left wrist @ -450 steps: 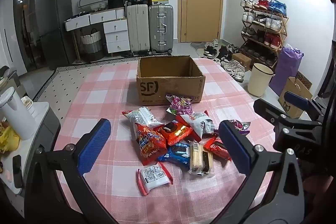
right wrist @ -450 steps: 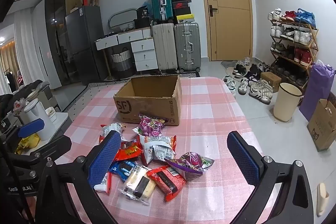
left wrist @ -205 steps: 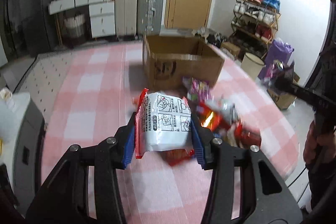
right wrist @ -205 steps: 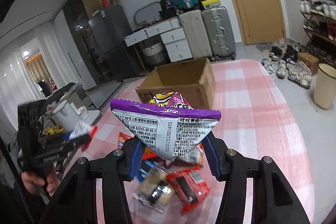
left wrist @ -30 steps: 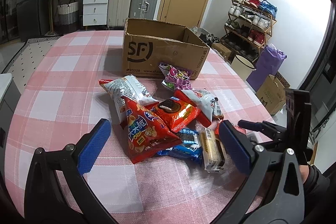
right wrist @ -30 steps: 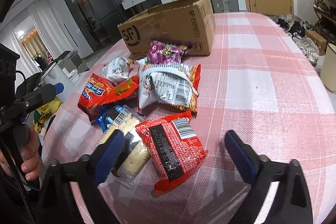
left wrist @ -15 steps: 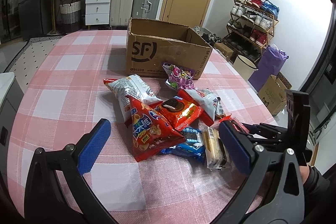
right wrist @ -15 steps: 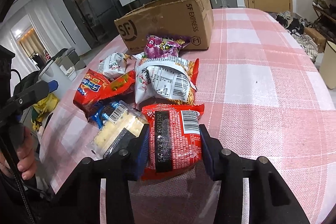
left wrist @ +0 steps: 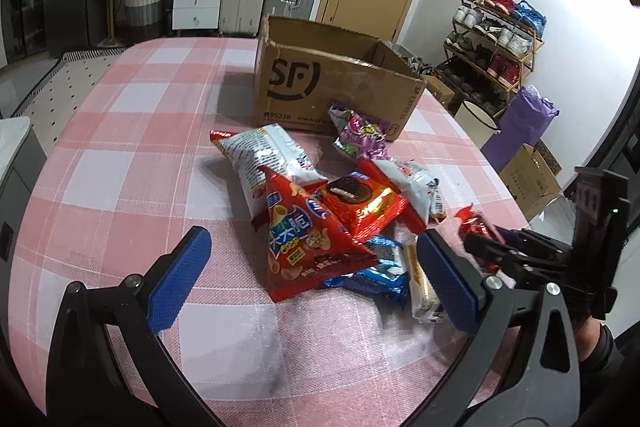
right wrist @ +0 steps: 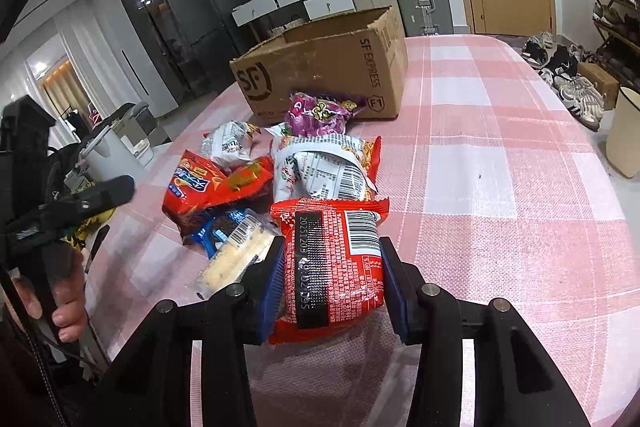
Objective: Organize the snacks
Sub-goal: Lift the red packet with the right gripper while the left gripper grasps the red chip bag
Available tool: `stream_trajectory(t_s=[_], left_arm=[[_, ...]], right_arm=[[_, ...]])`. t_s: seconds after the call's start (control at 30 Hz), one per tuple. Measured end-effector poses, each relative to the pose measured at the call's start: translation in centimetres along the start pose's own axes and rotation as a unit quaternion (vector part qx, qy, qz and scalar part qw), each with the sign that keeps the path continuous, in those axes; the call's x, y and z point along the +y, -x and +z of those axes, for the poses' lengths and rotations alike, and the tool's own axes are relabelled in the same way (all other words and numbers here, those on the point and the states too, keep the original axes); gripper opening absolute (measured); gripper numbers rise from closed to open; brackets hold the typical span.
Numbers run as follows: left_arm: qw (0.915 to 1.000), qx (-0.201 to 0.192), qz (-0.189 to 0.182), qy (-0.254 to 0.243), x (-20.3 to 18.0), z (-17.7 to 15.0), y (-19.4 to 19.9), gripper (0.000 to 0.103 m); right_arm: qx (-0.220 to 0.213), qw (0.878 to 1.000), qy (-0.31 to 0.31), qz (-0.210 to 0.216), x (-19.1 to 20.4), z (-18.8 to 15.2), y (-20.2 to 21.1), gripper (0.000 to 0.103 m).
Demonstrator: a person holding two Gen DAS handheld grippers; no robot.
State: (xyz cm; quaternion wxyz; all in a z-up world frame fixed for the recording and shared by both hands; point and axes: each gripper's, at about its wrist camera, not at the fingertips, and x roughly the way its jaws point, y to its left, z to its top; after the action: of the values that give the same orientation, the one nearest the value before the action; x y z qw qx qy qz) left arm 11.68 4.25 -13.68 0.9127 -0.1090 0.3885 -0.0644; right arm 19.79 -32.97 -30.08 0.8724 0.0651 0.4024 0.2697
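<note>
Left tool hovers w/ blue pads spread wide, nothing btwn them, over the near edge of the snack pile on the pink-checked surface. Cardboard box stands at the far side, purple packet just in front of it. At the pile's right edge, right tool pinches a red packet, barcode side up, pads pressed on both sides.

Both cameras sit low on the grippers, looking down and forward over the pink table from close by, one from the left, one from the right, sharing the snack pile and brown box.
</note>
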Motion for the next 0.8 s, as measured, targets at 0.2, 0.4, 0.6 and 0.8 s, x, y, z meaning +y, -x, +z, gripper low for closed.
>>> stream_trajectory(t_s=[0.2,0.4,0.6,0.8], left_arm=[[0.9992,0.024,-0.005,0.032,1.5,0.0,-2.2,0.102],[0.9963,0.049,-0.015,0.070,3.0,0.3,-4.9,0.102],[0.9940,0.063,-0.023,0.086,3.5,0.7,-7.1,0.102],[0.9914,0.076,-0.039,0.100,3.8,0.7,-8.5,0.097]], right_arm=[[-0.006,1.000,-0.002,0.005,0.0,-0.1,0.6,0.045],[-0.011,1.000,-0.009,0.008,-0.4,-0.3,0.9,0.045],[-0.009,1.000,-0.015,0.009,-0.8,-0.4,0.7,0.045],[-0.009,1.000,-0.024,0.009,-1.3,-0.5,0.7,0.045]])
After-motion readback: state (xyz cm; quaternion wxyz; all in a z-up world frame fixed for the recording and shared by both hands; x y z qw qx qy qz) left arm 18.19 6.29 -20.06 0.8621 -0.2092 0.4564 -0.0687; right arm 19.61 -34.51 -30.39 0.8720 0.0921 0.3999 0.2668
